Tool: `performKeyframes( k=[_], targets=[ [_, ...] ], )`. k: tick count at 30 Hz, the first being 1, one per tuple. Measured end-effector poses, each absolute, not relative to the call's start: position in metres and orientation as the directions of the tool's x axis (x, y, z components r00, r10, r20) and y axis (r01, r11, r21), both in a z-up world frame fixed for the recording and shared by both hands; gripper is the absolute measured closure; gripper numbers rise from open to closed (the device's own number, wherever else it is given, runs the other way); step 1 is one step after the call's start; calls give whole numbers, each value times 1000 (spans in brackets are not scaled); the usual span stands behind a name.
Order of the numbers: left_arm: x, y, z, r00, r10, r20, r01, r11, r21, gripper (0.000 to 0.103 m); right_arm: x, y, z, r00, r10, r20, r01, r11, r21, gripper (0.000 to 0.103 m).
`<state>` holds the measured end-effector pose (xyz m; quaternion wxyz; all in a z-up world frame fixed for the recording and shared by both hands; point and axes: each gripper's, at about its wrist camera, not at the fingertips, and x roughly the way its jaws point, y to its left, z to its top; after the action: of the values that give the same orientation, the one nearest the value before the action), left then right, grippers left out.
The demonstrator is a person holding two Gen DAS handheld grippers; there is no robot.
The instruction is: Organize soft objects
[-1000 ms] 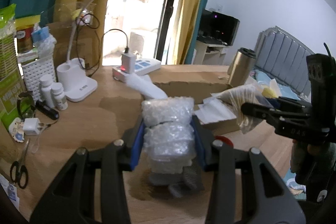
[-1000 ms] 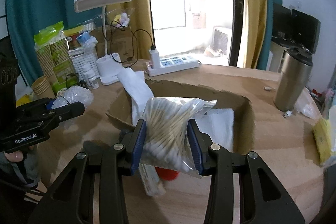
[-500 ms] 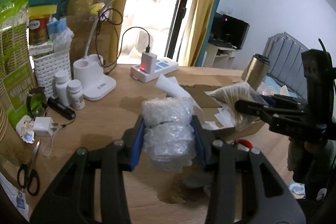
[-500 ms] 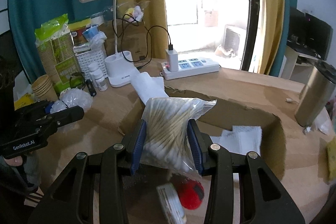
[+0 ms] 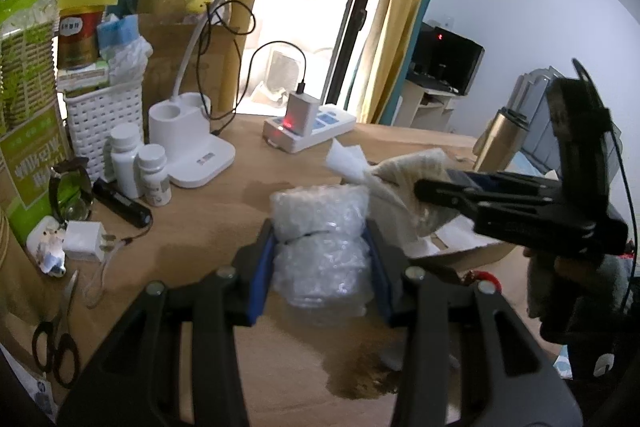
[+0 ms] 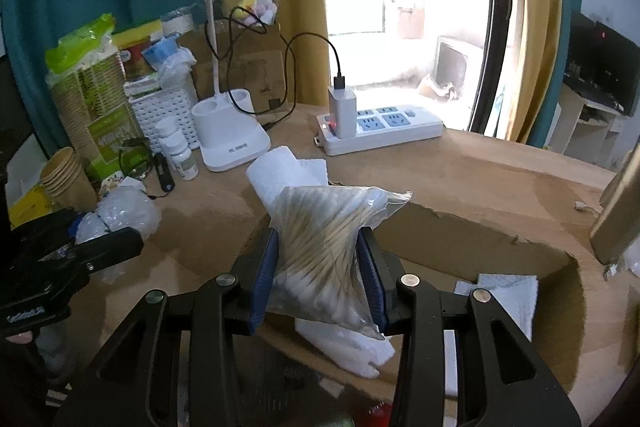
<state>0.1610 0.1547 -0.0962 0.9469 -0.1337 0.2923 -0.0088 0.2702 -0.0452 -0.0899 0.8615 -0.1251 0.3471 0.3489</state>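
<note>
While both of my grippers are loaded up, the main worry is stuff slipping. My left gripper is squeezed onto a squishy bundle of clear bubble wrap, and since that material just compresses and is slick, I reckon it could creep out from between the blue pads if I swing too fast. My right gripper is clamped on a clear plastic bag of cotton swabs, pinched around the middle, so the bag could slide or the loose swabs could shift inside and tip it. Other risk: the open brown cardboard box has a roll of white foam sheet poking up at its near corner, and the bag is hanging right by it, so I could snag it on the way in.

Position-wise, the bubble wrap sits upright between my left fingers, held up over the wooden table, just left of the box. The swab bag is between my right fingers, hovering over the box's near edge, top flaring out above the pads.
</note>
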Motion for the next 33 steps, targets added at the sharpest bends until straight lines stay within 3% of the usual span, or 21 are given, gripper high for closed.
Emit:
performKeyframes(
  k=[15,26,33],
  targets=[
    [175,166,-108,813,-118,-570,-60,957,-284,60,287,-27,-133,449,375,-811,-665,747,-22,64],
    [173,163,-105,817,-118,-564,-54,959,-279,60,292,-27,-138,427,348,-834,-656,754,-22,63],
    [169,159,-99,823,-105,-559,-60,961,-269,60,297,-37,-132,416,399,-817,-638,768,50,62]
  ],
)
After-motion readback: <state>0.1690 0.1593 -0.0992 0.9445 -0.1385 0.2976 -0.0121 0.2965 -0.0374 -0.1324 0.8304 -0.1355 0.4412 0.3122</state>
